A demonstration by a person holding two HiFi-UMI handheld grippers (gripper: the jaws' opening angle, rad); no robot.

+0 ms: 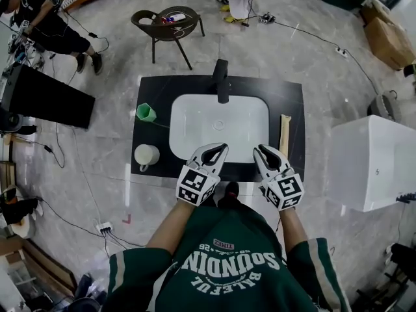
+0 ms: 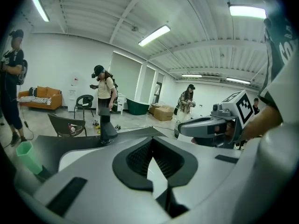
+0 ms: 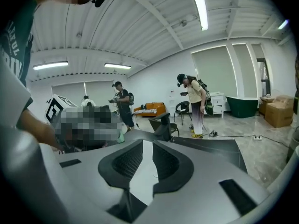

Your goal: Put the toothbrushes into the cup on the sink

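Reaching up from the bottom of the head view, both forearms stretch side by side toward the near edge of the black counter point(image 1: 293, 106). Each carries a hand-held gripper that points ahead and slightly down at the white basin point(image 1: 195, 132).

The left hand-held gripper point(image 1: 223, 147) sits just left of centre. In its own view its jaw tips meet with nothing between them.

The right hand-held gripper point(image 1: 259, 149) sits just right of centre. Its jaws stand a narrow slit apart, and only the basin shows through the gap.

The two grippers lie near each other but apart, tips angled a little inward.

A green cup point(image 1: 145, 113) stands on the counter at the basin's upper left, with a white mug point(image 1: 145, 155) below it. A long beige object point(image 1: 285, 135) lies along the basin's right side. The black faucet point(image 1: 221, 80) rises behind the basin.
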